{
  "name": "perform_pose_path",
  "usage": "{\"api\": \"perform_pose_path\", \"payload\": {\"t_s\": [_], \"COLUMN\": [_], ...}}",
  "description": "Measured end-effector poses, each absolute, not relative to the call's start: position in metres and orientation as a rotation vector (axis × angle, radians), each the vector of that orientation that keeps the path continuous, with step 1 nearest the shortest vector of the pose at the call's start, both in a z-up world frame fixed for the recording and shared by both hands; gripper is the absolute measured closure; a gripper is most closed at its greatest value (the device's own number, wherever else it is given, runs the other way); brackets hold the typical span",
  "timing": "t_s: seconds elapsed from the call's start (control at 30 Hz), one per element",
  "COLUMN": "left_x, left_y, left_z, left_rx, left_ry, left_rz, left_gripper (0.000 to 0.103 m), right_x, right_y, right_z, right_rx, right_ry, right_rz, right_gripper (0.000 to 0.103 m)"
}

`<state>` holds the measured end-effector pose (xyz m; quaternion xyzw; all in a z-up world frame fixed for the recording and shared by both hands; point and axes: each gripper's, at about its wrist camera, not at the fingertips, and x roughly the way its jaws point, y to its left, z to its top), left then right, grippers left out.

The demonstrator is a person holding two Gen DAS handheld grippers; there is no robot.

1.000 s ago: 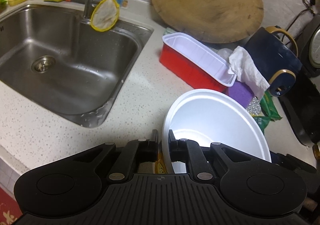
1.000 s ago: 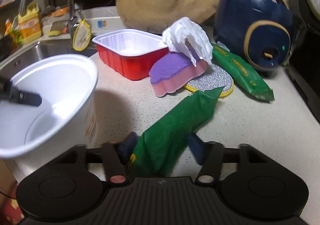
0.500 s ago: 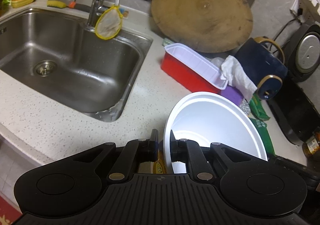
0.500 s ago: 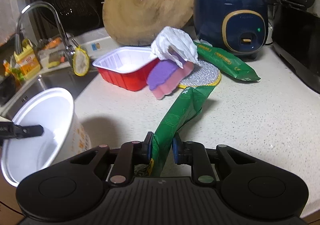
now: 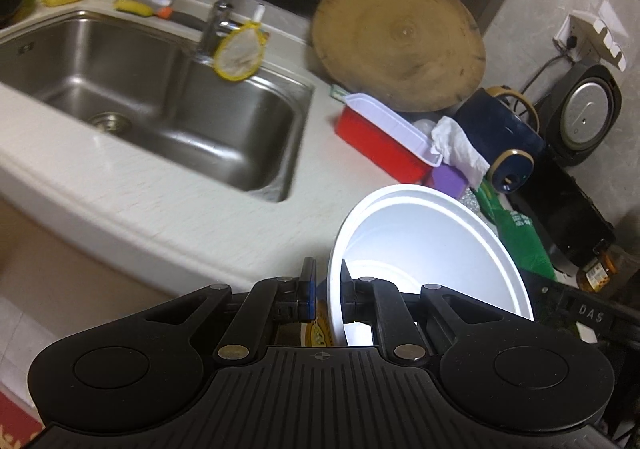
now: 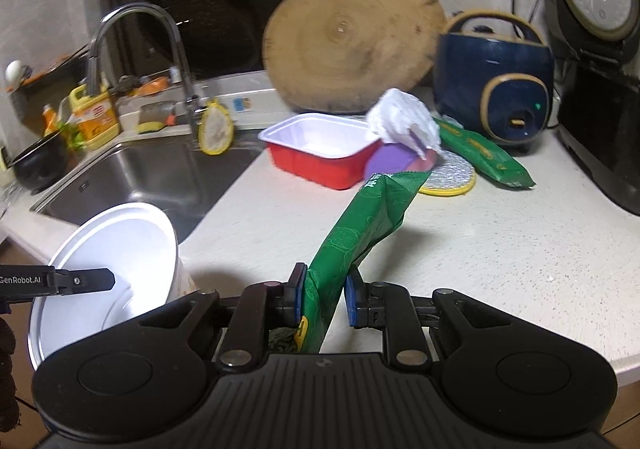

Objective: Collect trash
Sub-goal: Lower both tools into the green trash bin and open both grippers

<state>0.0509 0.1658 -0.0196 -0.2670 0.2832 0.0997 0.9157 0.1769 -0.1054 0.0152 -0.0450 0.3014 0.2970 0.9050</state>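
Cup: my left gripper [image 5: 327, 291] is clamped on the thin rim of the big round white foam cup [image 5: 432, 245], one finger inside the smooth wall; the cup is tilted at the counter's front edge.
Wrapper: my right gripper [image 6: 323, 295] pinches the long green crinkled plastic wrapper [image 6: 362, 225], its far end lifted above the counter.
Counter: pale speckled stone counter [image 6: 500, 249].
Other trash: red rectangular plastic tray with white lining [image 6: 324, 153], crumpled white tissue [image 6: 404, 123] on a purple sponge [image 6: 394, 161], second green packet [image 6: 484, 155].
Behind: round wooden board [image 6: 352, 49] leaning; steel sink [image 5: 160, 101].
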Motion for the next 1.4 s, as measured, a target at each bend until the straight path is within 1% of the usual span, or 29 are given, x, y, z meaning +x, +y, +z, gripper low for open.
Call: {"api": "perform_pose_path", "payload": {"t_s": [0.2,0.33,0.43,0.53,0.67,0.8,0.87,0.93,0.97,1.0,1.03,1.07,1.13,1.17,1.2,1.3,1.4], "left_x": [-0.016,-0.058,-0.082,-0.092,-0.088,-0.064,-0.047,-0.030,-0.021,-0.012,0.000,0.012,0.030,0.036,0.039,0.036,0.020], "left_y": [0.190,0.201,0.207,0.212,0.207,0.191,0.183,0.176,0.175,0.175,0.173,0.172,0.171,0.172,0.173,0.176,0.192], "left_z": [-0.021,-0.031,-0.052,-0.086,-0.143,-0.199,-0.225,-0.248,-0.260,-0.274,-0.293,-0.318,-0.369,-0.390,-0.406,-0.421,-0.409], "left_rx": [-0.580,-0.576,-0.573,-0.565,-0.548,-0.515,-0.512,-0.517,-0.535,-0.557,-0.561,-0.547,-0.577,-0.620,-0.659,-0.687,-0.715], "left_ry": [0.554,0.568,0.635,0.761,0.956,1.101,1.145,1.146,1.122,1.091,1.069,1.085,1.151,1.179,1.205,1.199,1.137], "left_rz": [0.235,0.258,0.275,0.301,0.313,0.274,0.248,0.233,0.214,0.200,0.199,0.216,0.225,0.211,0.205,0.199,0.206], "left_gripper": [0.091,0.091,0.091,0.091,0.091,0.090,0.090,0.090,0.089,0.082,0.081,0.082,0.071,0.068,0.069,0.069,0.069], "right_x": [0.124,0.076,0.046,0.026,0.018,0.014,0.010,0.007,0.005,0.005,0.004,0.005,0.005,0.005,0.005,0.009,0.021], "right_y": [-0.090,-0.085,-0.082,-0.079,-0.079,-0.083,-0.085,-0.086,-0.087,-0.087,-0.087,-0.085,-0.081,-0.078,-0.076,-0.069,-0.053], "right_z": [0.028,0.026,0.012,-0.015,-0.053,-0.081,-0.092,-0.101,-0.106,-0.110,-0.116,-0.121,-0.136,-0.142,-0.148,-0.168,-0.195], "right_rx": [-0.129,-0.150,-0.161,-0.174,-0.168,-0.180,-0.197,-0.224,-0.238,-0.251,-0.267,-0.286,-0.334,-0.362,-0.386,-0.433,-0.446], "right_ry": [0.606,0.597,0.624,0.698,0.823,0.903,0.931,0.951,0.961,0.970,0.981,0.996,1.034,1.050,1.062,1.110,1.194], "right_rz": [0.651,0.695,0.719,0.712,0.647,0.579,0.557,0.535,0.526,0.519,0.513,0.504,0.489,0.492,0.500,0.529,0.587], "right_gripper": [0.084,0.084,0.084,0.084,0.084,0.084,0.084,0.084,0.084,0.084,0.084,0.084,0.084,0.084,0.084,0.084,0.084]}}
